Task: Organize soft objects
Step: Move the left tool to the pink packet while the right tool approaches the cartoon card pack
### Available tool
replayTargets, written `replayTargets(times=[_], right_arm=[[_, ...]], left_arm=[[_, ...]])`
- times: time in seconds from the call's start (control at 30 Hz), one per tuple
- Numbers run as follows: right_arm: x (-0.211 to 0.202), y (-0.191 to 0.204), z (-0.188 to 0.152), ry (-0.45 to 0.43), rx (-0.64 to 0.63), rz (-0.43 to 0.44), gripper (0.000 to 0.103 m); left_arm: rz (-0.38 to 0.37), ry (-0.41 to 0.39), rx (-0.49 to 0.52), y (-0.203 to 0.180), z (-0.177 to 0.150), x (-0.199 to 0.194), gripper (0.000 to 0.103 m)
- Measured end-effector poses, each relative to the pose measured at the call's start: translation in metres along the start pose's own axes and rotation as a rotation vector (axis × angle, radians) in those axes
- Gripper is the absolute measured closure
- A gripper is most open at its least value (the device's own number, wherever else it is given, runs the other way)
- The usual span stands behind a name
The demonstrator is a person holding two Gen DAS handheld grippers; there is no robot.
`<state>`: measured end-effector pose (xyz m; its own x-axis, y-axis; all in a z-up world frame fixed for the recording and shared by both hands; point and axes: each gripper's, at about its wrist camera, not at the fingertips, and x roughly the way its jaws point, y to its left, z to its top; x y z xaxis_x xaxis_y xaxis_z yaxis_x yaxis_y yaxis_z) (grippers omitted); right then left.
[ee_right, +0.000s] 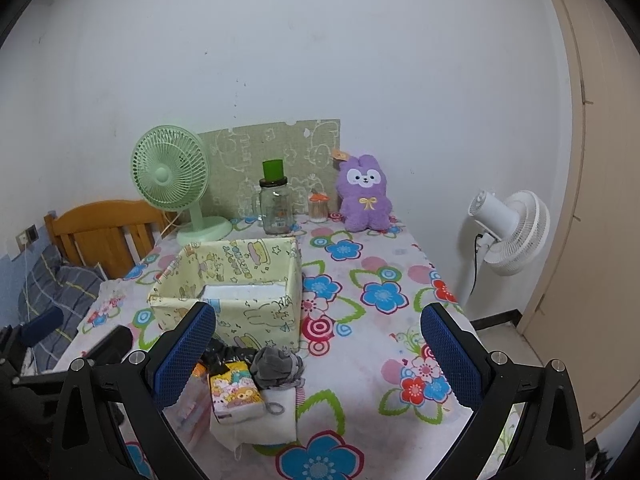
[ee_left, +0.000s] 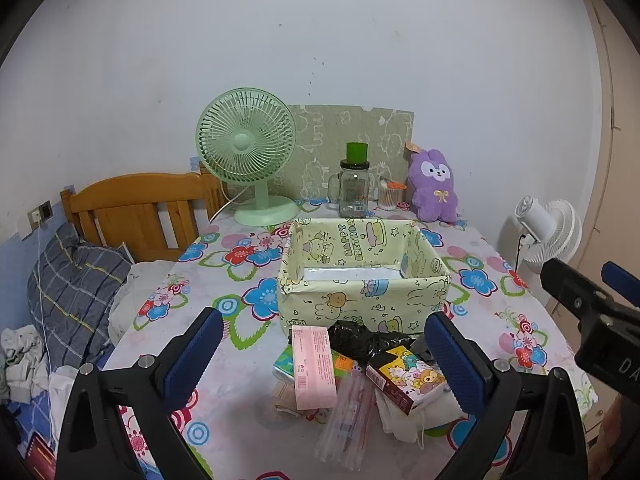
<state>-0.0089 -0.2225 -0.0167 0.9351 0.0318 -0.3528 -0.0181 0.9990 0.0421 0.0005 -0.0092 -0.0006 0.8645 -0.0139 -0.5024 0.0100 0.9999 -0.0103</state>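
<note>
A pale yellow fabric storage box (ee_left: 362, 304) with cartoon prints stands mid-table; it also shows in the right wrist view (ee_right: 240, 316). In front of it lies a pile: a pink packet (ee_left: 313, 364), a black plastic bag (ee_left: 362, 340), a cartoon tissue pack (ee_left: 404, 380) (ee_right: 236, 394), a clear packet (ee_left: 348, 424), a white cloth (ee_right: 264, 420) and a grey sock (ee_right: 276, 366). My left gripper (ee_left: 324, 356) is open above the pile. My right gripper (ee_right: 316, 356) is open, right of the pile. A purple plush rabbit (ee_left: 434, 186) (ee_right: 366, 194) sits at the back.
A green desk fan (ee_left: 248, 152), a glass jar with green cap (ee_left: 354, 188) and a small cotton-swab jar (ee_left: 390, 196) stand at the back of the flowered tablecloth (ee_right: 380, 320). A white floor fan (ee_right: 508, 232) stands right of the table. A bed with wooden headboard (ee_left: 140, 208) is left.
</note>
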Motion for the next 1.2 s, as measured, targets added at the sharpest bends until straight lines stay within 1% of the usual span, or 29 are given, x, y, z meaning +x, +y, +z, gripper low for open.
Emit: replayTargets(times=[0.3,0.63,0.7,0.83,1.0,1.07,1.2], right_arm=[[0.019,0.006,-0.003,0.04,-0.009,0.007,0.0],[0.042,0.014,-0.019,0.096,-0.023,0.03,0.0],[0.046,0.015,-0.022,0.108,-0.024,0.04,0.002],[0.05,0.017,-0.027,0.122,-0.024,0.043,0.002],[0.06,0.02,-0.034,0.149,-0.024,0.05,0.003],[0.064,0.023,-0.036,0.16,-0.031,0.052,0.005],[0.071,0.029,-0.041,0.187,-0.044,0.06,0.007]], left_arm=[[-0.005,0.042,-0.011,0.004,-0.005,0.019,0.004],[-0.01,0.085,0.005,-0.001,-0.017,0.035,0.005],[-0.018,0.101,0.006,-0.001,-0.02,0.037,0.005],[-0.02,0.119,-0.003,0.002,-0.024,0.043,0.005],[-0.012,0.147,0.004,0.001,-0.029,0.052,0.01],[-0.004,0.157,0.006,0.001,-0.032,0.055,0.011],[0.002,0.181,0.01,0.003,-0.037,0.062,0.012]])
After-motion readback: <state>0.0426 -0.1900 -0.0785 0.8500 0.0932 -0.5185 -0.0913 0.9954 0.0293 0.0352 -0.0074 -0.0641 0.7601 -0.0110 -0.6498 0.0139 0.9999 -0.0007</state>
